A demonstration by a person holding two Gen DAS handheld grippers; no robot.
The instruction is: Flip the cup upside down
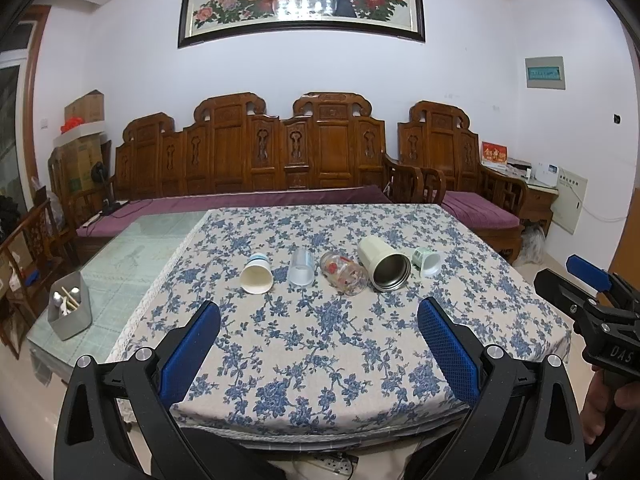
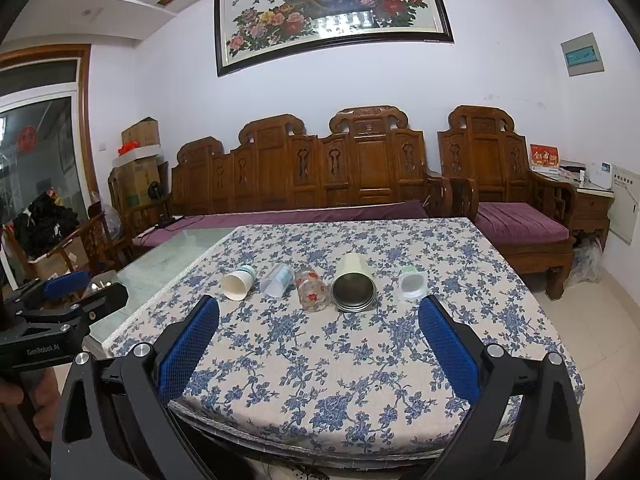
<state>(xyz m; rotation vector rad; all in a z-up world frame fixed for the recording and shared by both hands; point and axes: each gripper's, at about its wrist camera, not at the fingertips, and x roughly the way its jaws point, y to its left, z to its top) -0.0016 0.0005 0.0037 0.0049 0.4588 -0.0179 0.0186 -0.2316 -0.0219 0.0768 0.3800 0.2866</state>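
No cup is flipped yet. Five cups lie on their sides in a row mid-table on the floral tablecloth (image 1: 320,352), well beyond my grippers. The steel-lined tumbler (image 2: 353,284) has its long axis running near–far, mouth toward me. My left gripper (image 1: 319,344) and right gripper (image 2: 319,344) are both spread wide, grasping nothing.

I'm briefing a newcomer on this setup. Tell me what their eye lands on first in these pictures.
Five cups lie on their sides in a row across the blue floral tablecloth: a paper cup at the left end, then a clear plastic cup, a patterned glass, a cream steel-lined tumbler and a small pale-green cup. Both the left gripper and right gripper hang open near the table's front edge.
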